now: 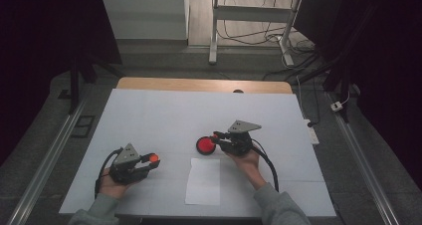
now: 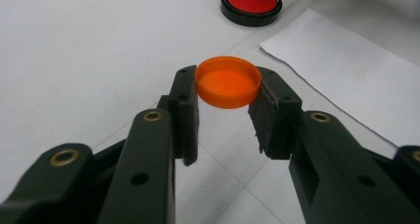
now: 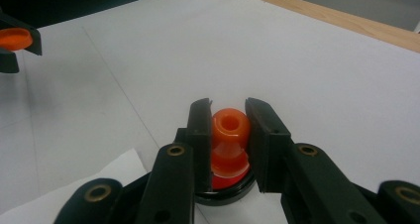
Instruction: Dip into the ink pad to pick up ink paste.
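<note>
With the left hand-held gripper (image 2: pixel 225 102) clamping the cap (image 2: pixel 228 81), keep the right hand-held gripper (image 3: pixel 228 135) (clamped on the stamp (image 3: pixel 229 135)) upright over the pad (image 1: pixel 205 145).

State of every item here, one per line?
orange cap: off the stamp, clamped in left gripper, open side up, off the table.
orange stamp: uncapped, upright, gripped by right gripper, on the ink pad.
ink pad: open, red surface showing.
paper sheet: flat, blank.

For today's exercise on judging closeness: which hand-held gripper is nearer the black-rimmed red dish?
Right. The right hand-held gripper sits at the black-rimmed red dish, holding an orange stamp above it; the left hand-held gripper is well away, holding an orange cap.
</note>
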A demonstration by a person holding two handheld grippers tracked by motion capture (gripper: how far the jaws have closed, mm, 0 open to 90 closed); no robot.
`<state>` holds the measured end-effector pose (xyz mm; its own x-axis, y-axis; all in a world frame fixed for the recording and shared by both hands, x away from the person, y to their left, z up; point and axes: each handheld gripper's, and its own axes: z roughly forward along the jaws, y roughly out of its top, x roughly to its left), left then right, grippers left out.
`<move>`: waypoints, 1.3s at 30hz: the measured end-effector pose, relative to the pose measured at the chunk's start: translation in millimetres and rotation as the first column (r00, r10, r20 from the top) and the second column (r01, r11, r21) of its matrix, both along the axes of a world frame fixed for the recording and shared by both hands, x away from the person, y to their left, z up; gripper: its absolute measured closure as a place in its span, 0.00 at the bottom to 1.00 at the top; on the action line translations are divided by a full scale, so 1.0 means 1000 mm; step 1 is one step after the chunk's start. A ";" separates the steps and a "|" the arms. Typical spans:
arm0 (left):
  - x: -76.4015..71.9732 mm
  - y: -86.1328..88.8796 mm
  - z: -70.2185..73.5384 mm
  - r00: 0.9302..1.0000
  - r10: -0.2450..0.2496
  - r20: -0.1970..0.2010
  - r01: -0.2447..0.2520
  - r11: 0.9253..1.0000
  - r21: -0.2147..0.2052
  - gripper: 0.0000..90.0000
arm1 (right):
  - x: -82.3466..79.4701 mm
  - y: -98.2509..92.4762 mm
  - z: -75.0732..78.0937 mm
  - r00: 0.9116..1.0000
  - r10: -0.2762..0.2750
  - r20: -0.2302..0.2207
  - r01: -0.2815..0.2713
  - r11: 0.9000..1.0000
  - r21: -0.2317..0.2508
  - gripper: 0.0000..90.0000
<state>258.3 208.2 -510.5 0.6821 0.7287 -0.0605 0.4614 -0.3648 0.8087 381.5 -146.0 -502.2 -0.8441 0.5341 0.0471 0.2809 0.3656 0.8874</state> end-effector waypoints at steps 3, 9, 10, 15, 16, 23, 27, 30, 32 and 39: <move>0.001 0.000 0.000 1.000 0.001 -0.001 -0.001 1.000 -0.004 0.72 | -0.002 -0.004 0.003 1.000 0.004 0.002 -0.004 1.000 0.001 0.80; 0.003 -0.002 0.000 1.000 -0.006 -0.003 0.006 1.000 -0.001 0.72 | -0.007 -0.014 0.008 1.000 -0.003 0.007 0.003 1.000 0.009 0.80; 0.003 -0.002 0.000 1.000 -0.005 -0.003 0.005 1.000 -0.002 0.72 | -0.008 -0.015 0.009 1.000 -0.003 0.009 0.003 1.000 0.009 0.80; 0.003 -0.001 0.000 1.000 -0.001 -0.001 0.001 1.000 -0.006 0.72 | -0.012 -0.020 0.012 1.000 -0.002 0.006 0.001 1.000 0.017 0.80; 0.003 -0.001 0.000 1.000 -0.001 -0.001 0.001 1.000 -0.006 0.71 | -0.013 -0.021 0.012 1.000 -0.002 0.006 0.002 1.000 0.024 0.80; 0.003 0.000 0.000 1.000 -0.002 -0.001 0.002 1.000 -0.005 0.72 | -0.020 -0.022 0.016 1.000 0.012 0.013 -0.012 0.999 0.032 0.80; 0.003 -0.001 0.000 1.000 -0.001 -0.001 0.001 1.000 -0.003 0.71 | -0.023 -0.022 0.017 1.000 0.011 0.011 -0.011 1.000 0.029 0.80; 0.003 -0.001 0.000 1.000 -0.001 0.000 0.001 1.000 -0.004 0.71 | -0.025 -0.022 0.017 1.000 0.011 -0.001 -0.011 1.000 0.027 0.80; 0.003 0.000 0.000 1.000 0.000 0.000 0.000 1.000 -0.004 0.71 | -0.026 -0.022 0.017 1.000 0.013 -0.002 -0.012 0.999 0.031 0.80; 0.003 0.000 0.000 1.000 0.001 -0.001 -0.001 1.000 -0.003 0.71 | -0.029 -0.021 0.017 1.000 0.019 -0.004 -0.019 0.999 0.029 0.80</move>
<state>261.2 208.1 -510.9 0.6812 0.7293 -0.0635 0.4628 -0.3618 0.8092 352.3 -166.9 -484.8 -0.8540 0.5161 0.0662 0.2778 0.3447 0.8967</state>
